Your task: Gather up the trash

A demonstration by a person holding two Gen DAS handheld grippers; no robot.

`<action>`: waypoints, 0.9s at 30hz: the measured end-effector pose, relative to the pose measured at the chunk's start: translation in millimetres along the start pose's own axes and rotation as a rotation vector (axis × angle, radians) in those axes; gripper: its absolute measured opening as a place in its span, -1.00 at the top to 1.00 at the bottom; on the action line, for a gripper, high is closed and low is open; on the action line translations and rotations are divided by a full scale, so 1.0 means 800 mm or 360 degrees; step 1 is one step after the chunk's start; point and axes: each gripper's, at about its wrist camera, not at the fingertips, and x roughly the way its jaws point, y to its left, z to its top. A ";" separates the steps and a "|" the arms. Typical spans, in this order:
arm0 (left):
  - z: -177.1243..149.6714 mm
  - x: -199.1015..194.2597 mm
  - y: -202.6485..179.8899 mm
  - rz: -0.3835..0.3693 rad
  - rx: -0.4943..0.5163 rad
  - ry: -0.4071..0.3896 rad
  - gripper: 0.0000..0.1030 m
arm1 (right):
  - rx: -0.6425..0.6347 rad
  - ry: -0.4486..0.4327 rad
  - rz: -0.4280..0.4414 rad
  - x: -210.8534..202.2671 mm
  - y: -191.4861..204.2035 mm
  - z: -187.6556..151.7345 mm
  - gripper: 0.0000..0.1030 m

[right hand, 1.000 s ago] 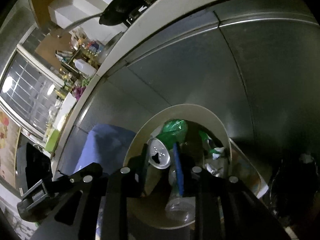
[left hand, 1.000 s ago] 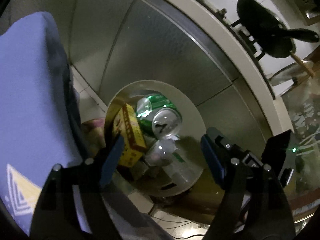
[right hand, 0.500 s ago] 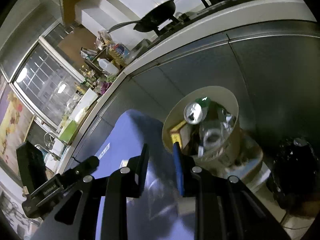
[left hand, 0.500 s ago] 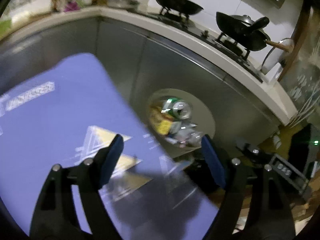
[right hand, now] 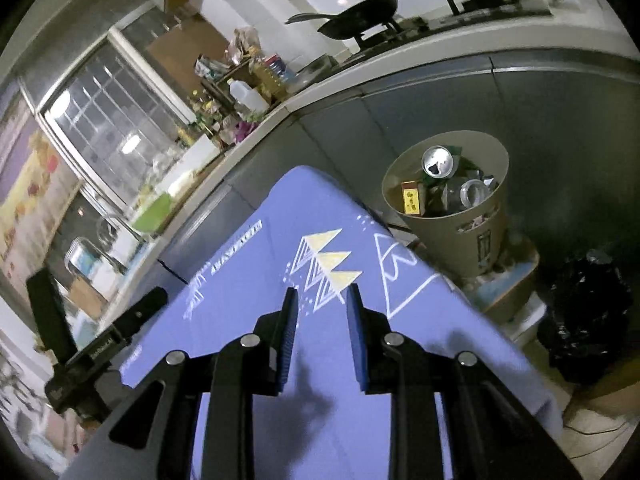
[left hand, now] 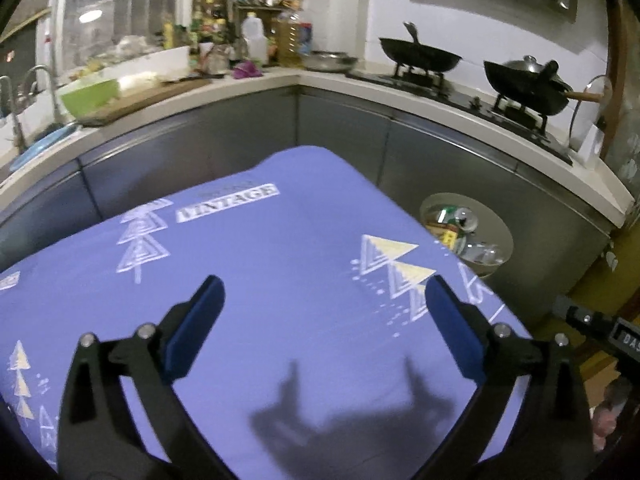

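Both hands empty over the bare purple bench (left hand: 280, 264), left tool (left hand: 320, 316) wide open, right tool (right hand: 322, 316) narrowly open, so I'd scan for leftover trash before revisiting the full bin (right hand: 486, 222).

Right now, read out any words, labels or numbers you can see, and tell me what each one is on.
"VINTAGE": white banner printed on the blue tablecloth.
"DAS", cut off: black device at the left view's right edge.
Yellow box in the trash bin: print too small to read.
Bin's side label: unreadable.
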 end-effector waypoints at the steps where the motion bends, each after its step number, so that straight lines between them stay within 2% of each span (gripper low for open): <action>1: -0.003 -0.006 0.008 0.0017 0.0003 -0.0011 -0.88 | -0.0007 -0.0003 -0.0013 -0.002 0.007 -0.005 0.57; 8: -0.025 -0.028 0.048 0.0072 -0.0013 -0.0024 -0.88 | -0.0073 0.0022 -0.0049 -0.005 0.056 -0.034 0.57; 16: -0.040 -0.044 0.074 0.0122 -0.0041 -0.0025 -0.88 | -0.0037 0.0069 -0.0065 0.003 0.074 -0.052 0.57; 27: -0.042 -0.062 0.061 0.0154 0.0009 -0.0089 -0.88 | 0.0013 0.0060 -0.0032 -0.007 0.071 -0.054 0.57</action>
